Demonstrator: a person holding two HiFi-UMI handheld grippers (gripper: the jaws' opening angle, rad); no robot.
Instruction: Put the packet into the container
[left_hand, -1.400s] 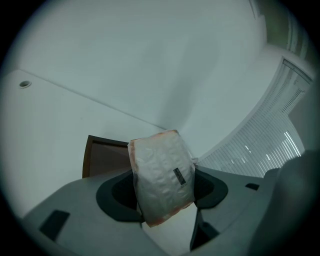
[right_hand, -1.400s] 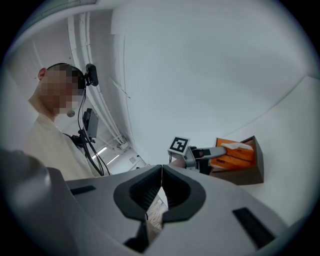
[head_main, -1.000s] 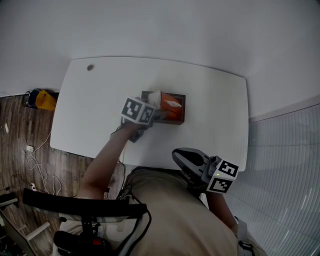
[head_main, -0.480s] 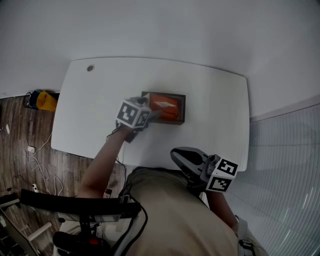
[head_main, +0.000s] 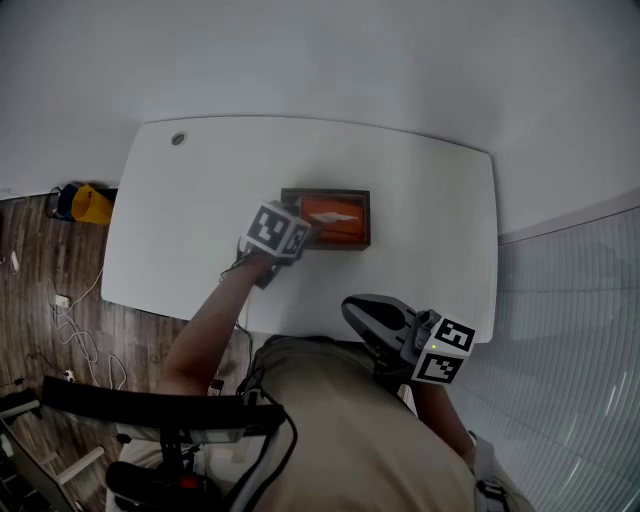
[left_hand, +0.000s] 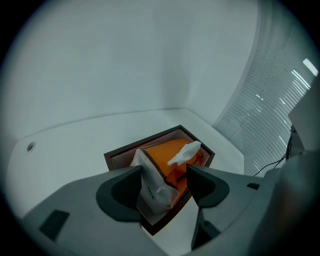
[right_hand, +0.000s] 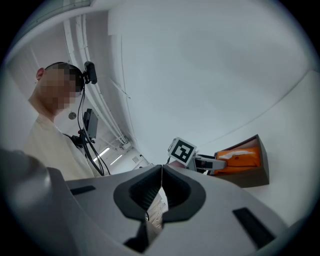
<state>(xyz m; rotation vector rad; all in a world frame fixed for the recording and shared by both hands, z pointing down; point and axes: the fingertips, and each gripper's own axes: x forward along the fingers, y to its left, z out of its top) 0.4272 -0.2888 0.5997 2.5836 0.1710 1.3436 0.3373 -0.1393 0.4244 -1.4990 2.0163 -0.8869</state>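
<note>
A dark brown open container (head_main: 326, 192) stands near the middle of the white table (head_main: 180, 230). An orange packet (head_main: 334, 214) with white ends lies inside it, a white tissue tip (left_hand: 184, 153) sticking up from its top. My left gripper (head_main: 308, 236) is at the container's near left end. Its jaws (left_hand: 165, 180) are closing around the packet's white near end (left_hand: 152, 184); the left pad touches it, the right pad stands off. My right gripper (head_main: 372, 318) hangs shut and empty beside the person's body at the table's front edge.
A round cable hole (head_main: 178, 139) sits in the table's far left corner. On the wooden floor at left lie a yellow object (head_main: 90, 201) and cables (head_main: 60, 310). A chair back (head_main: 160, 412) is behind the person. Window blinds (head_main: 570, 330) run along the right.
A second ago the packet stood tilted with its white end raised over the container's left end; now it lies down inside. The left gripper drew back a little, then came in again.
</note>
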